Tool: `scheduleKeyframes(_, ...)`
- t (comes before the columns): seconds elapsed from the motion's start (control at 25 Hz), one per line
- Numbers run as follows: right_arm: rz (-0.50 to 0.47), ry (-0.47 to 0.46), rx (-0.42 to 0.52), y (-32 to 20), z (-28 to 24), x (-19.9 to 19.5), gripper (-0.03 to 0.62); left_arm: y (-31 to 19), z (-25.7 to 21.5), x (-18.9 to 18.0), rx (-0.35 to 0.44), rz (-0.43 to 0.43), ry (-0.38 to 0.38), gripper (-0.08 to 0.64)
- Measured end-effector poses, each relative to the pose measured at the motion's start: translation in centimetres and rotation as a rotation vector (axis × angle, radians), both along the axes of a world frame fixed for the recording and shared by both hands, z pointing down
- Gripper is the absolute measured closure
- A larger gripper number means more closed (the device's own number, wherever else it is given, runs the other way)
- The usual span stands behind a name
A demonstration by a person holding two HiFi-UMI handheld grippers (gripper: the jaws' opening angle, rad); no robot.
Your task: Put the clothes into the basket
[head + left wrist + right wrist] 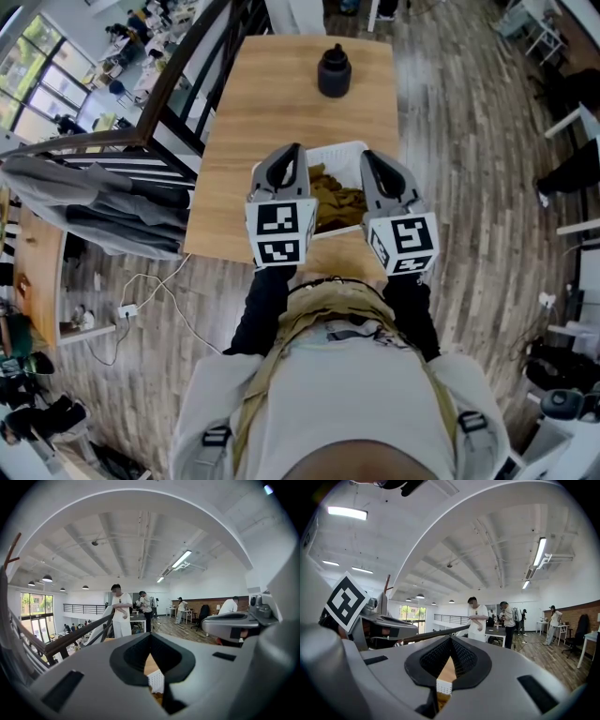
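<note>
1. Our right gripper (450, 638) has its black ribbed pads pressed together at the tips, and nothing is caught between them.
2. Our left gripper (150, 634) appears to be the same, jaws closed tip to tip and empty, though the dim gap behind the tips leaves us slightly less sure.
3. In the head view we hold both grippers side by side over the near half of the white perforated plastic basket (339, 148).
4. The crumpled mustard-brown clothes (337, 199) lie inside that basket, between the two grippers.
5. The only print we can read is the bold black-and-white square pattern on the marker cubes (279, 232), one on each gripper. It is blocks rather than letters.
6. The basket stands at the near edge of the light wooden rectangular table (272, 84).
7. A squat black lidded jug (334, 72) stands at the table's far end, well apart from the basket.
8. To our left runs a dark metal railing (178, 84), with grey fabric (84, 187) draped beside it over the wood-plank floor (469, 141).
</note>
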State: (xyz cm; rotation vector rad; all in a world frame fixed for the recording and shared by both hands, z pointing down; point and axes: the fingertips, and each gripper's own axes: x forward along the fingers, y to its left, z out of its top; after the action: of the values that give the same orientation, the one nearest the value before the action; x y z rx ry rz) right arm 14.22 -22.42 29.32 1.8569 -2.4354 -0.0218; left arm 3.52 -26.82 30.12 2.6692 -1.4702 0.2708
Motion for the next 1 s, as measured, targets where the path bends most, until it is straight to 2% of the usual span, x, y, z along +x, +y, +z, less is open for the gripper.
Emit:
scheduleKeyframes(0.52,-0.001,0.003,0.011,0.9,-0.7,0.4,0.571,0.8,-0.2,1.3,0.000,0.031,-0.007,0.560)
scheduleKeyframes(0.8,-0.039,-0.021,0.068,1.6,-3.0,-0.3,0.571,1.0,-0.4,1.2,0.002,0.032,-0.005,0.560)
scheduleKeyframes(1.0,-0.033,-0.015,0.044,1.1,-2.2,-0.4,0.571,1.0,-0.2,1.1,-0.005,0.030,-0.003,0.560)
